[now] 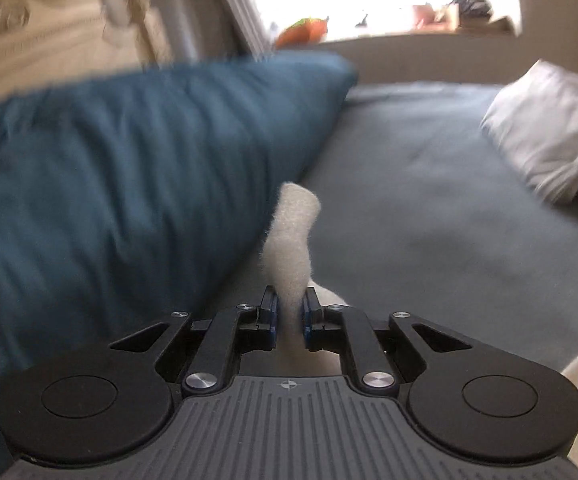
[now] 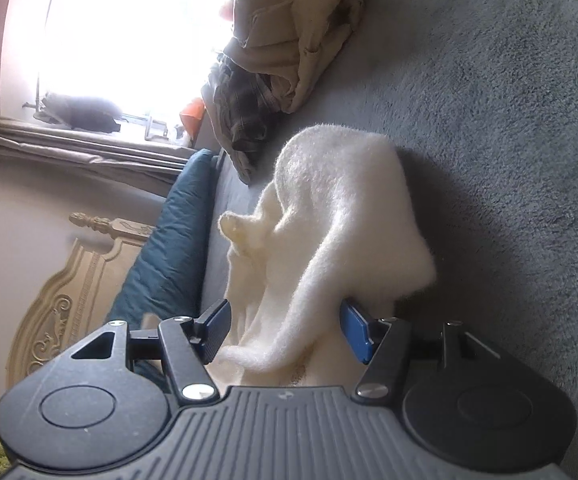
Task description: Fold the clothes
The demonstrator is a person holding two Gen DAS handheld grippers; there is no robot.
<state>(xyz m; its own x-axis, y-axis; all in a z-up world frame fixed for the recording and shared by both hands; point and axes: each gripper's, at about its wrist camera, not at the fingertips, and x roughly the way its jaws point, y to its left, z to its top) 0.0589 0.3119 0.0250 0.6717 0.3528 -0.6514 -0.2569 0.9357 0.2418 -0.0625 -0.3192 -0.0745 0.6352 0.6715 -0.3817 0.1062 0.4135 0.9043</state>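
We pinch the fuzzy cream garment [image 1: 291, 236] above the grey bed [image 1: 429, 208].

Our left gripper [image 1: 291, 306] clamps a narrow tuft beside the teal pillow [image 1: 129, 168]; our right gripper [image 2: 285, 330] is spread wide, cloth draped between its fingers, ungripped.

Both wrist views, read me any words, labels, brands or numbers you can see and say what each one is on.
No readable text in either view.
Left gripper body: only a small crosshair mark, no letters.
Right gripper body: a similar tiny mark, too blurred to read.
White fuzzy garment, teal pillow: no tags or print visible.
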